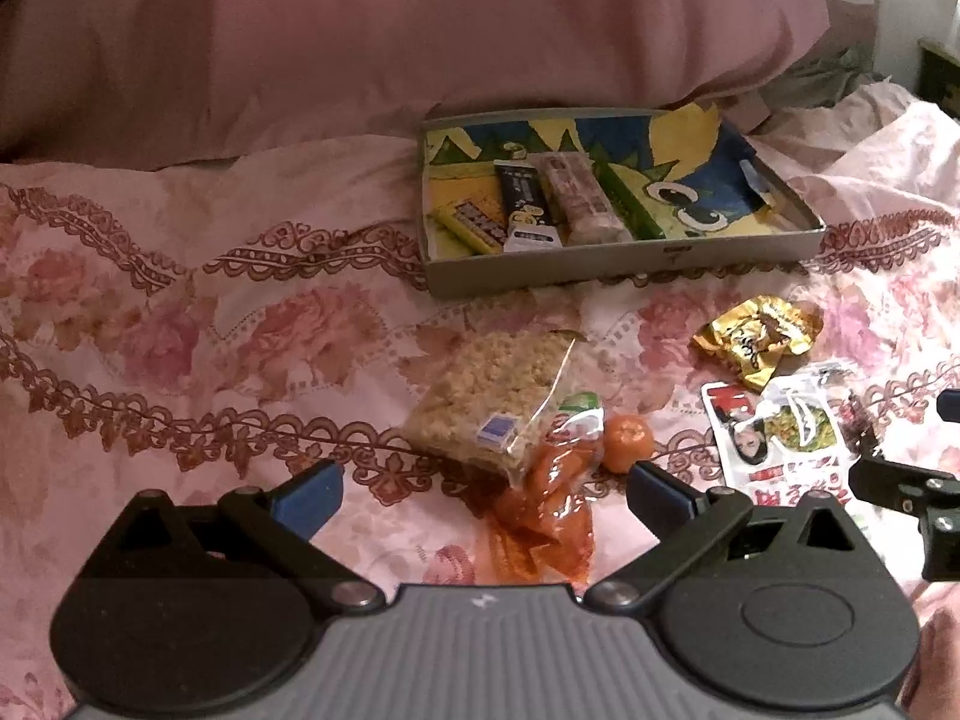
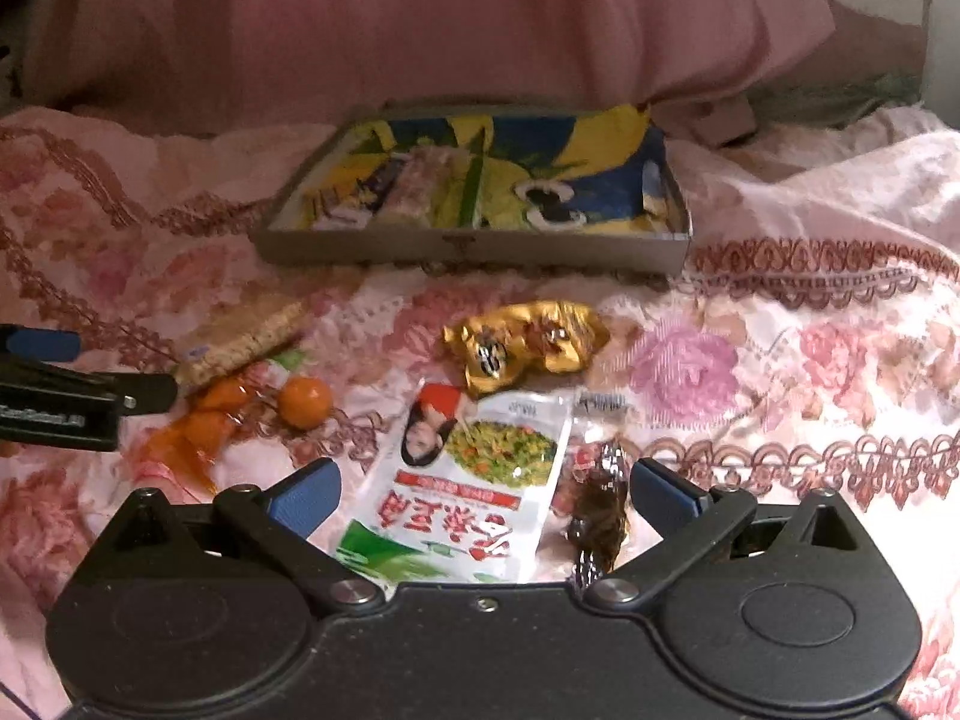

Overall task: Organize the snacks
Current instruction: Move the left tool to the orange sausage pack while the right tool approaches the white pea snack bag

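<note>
A shallow grey box (image 1: 618, 267) (image 2: 480, 252) with a yellow-and-blue lining holds several snack bars (image 1: 579, 198) at its left end. Loose snacks lie on the floral bedspread in front of it: a clear bag of puffed-rice cake (image 1: 492, 396) (image 2: 246, 342), an orange-red packet (image 1: 546, 510) (image 2: 198, 426), a small orange (image 1: 627, 441) (image 2: 305, 401), a gold wrapper (image 1: 756, 339) (image 2: 528, 345), a white printed pouch (image 1: 780, 444) (image 2: 474, 486) and a dark clear packet (image 2: 600, 510). My left gripper (image 1: 483, 495) is open above the orange-red packet. My right gripper (image 2: 483, 495) is open above the white pouch.
A large pink pillow (image 1: 420, 42) (image 2: 450, 24) lies behind the box. The right gripper's body shows at the right edge of the left wrist view (image 1: 912, 492); the left gripper shows at the left edge of the right wrist view (image 2: 54, 396). Floral bedspread (image 1: 180, 330) spreads left.
</note>
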